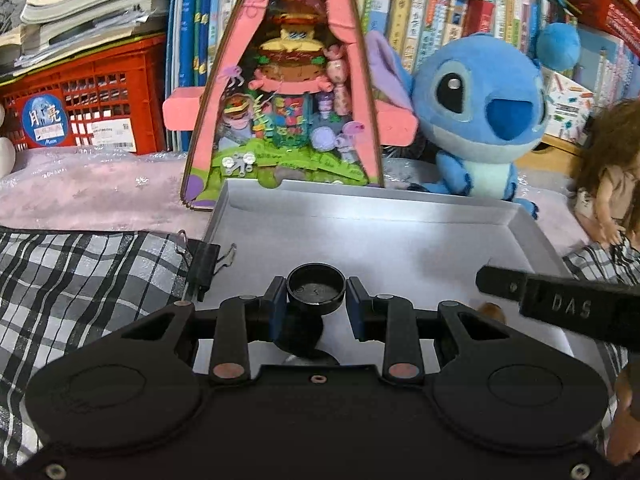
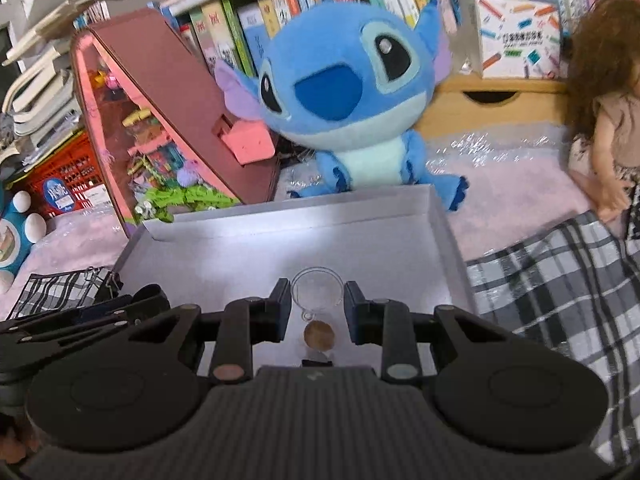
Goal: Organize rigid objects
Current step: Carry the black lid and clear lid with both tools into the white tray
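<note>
Black round cap [image 1: 316, 288] is pinched between the left tool [image 1: 317, 300] pads above the white tray [image 1: 400, 216]. The right tool [image 2: 317, 304] clamps a clear cup [image 2: 317, 288] over the same tray, near a brown disc [image 2: 319, 335].

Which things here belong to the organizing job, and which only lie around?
Job: black round cap in the left gripper; clear round cup in the right gripper; white box; binder clip.

Lying about: blue plush toy, doll, pink triangular diorama, red crate, books.
</note>
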Demonstrator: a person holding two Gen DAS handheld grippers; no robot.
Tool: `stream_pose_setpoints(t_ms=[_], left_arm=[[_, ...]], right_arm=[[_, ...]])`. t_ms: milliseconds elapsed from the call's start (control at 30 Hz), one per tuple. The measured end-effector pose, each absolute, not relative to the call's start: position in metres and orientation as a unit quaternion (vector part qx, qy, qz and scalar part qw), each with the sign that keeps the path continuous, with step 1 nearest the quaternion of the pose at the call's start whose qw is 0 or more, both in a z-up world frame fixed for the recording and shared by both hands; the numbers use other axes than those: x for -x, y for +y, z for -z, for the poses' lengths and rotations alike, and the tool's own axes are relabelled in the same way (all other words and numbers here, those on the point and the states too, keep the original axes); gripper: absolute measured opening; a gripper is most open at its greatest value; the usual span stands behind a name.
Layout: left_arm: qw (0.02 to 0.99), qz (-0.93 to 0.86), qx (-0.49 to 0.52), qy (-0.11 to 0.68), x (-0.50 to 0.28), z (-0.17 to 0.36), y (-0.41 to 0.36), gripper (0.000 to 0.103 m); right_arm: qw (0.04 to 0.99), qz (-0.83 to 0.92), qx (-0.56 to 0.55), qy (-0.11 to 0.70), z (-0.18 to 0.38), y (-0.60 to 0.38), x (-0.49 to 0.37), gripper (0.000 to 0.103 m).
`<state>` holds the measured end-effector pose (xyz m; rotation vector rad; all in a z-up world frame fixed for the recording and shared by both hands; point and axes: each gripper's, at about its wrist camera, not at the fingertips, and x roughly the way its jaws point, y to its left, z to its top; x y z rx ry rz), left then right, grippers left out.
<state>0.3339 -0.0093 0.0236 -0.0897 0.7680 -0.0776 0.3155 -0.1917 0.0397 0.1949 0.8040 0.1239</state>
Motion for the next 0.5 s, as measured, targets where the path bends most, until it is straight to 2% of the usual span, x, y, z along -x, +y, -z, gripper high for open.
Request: stream_pose_setpoints(t_ms=[500], left_arm=[[0.923, 0.034, 0.052, 0.381, -0.345, -0.012, -0.001, 0.030]], right_arm=[[0.908, -0.058, -0.090, 0.406, -0.021, -0.184, -0.329, 0.033]])
